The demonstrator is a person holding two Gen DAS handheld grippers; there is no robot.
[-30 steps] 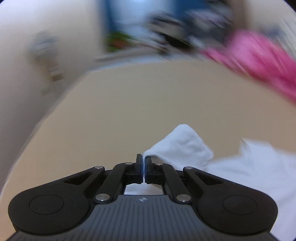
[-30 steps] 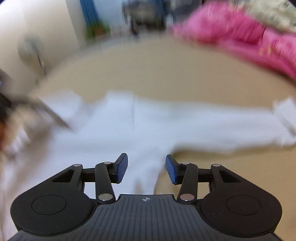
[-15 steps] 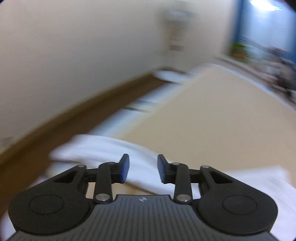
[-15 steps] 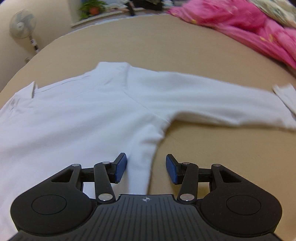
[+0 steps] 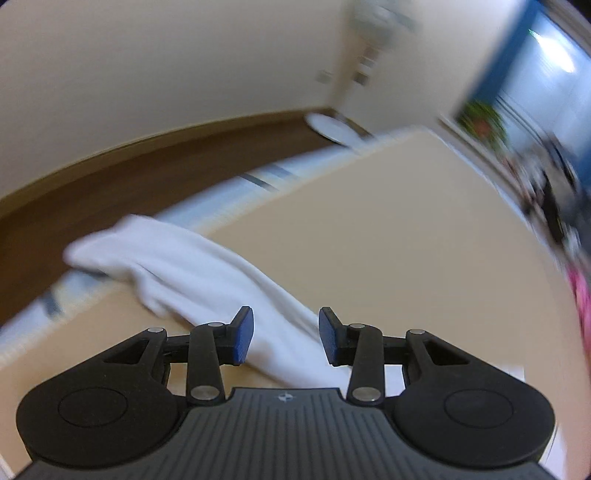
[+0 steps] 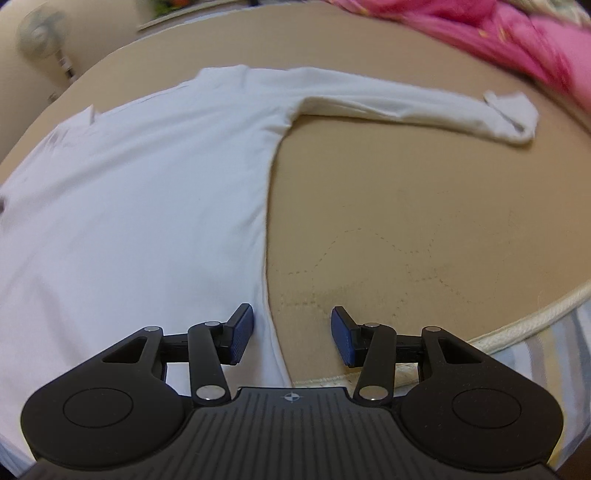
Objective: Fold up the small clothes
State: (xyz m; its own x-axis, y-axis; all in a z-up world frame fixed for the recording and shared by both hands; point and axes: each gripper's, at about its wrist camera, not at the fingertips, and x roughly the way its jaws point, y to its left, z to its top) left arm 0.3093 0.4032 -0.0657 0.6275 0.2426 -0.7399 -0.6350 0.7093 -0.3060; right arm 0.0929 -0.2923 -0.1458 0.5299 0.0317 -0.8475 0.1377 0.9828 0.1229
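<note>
Shirt: white long-sleeved shirt (image 6: 140,192) lies flat on the tan mattress (image 6: 424,229), its body filling the left part of the right wrist view.
Long axis: the body runs from the near mattress edge, under the right gripper, away toward the far side of the mattress, where the shoulders lie.
Right-hand sleeve: sleeve (image 6: 406,105) stretches out sideways from the shoulder, across the shirt's long axis, and its folded-back cuff (image 6: 511,110) points at the pink bedding (image 6: 517,40).
Other sleeve: in the left wrist view a second sleeve (image 5: 207,280) runs slantwise from between the fingers to the mattress's side edge, its end drooping over that edge; this view is blurred.
Right gripper: right gripper (image 6: 291,334) has its blue pads spread wide, empty, straddling the shirt's side seam near the hem; whether the left pad touches the cloth I cannot tell.
Left gripper: left gripper (image 5: 286,334) stands parted too, holding nothing, with the sleeve passing beneath the gap.
Beyond the mattress: a standing fan (image 6: 42,33) by the wall.
</note>
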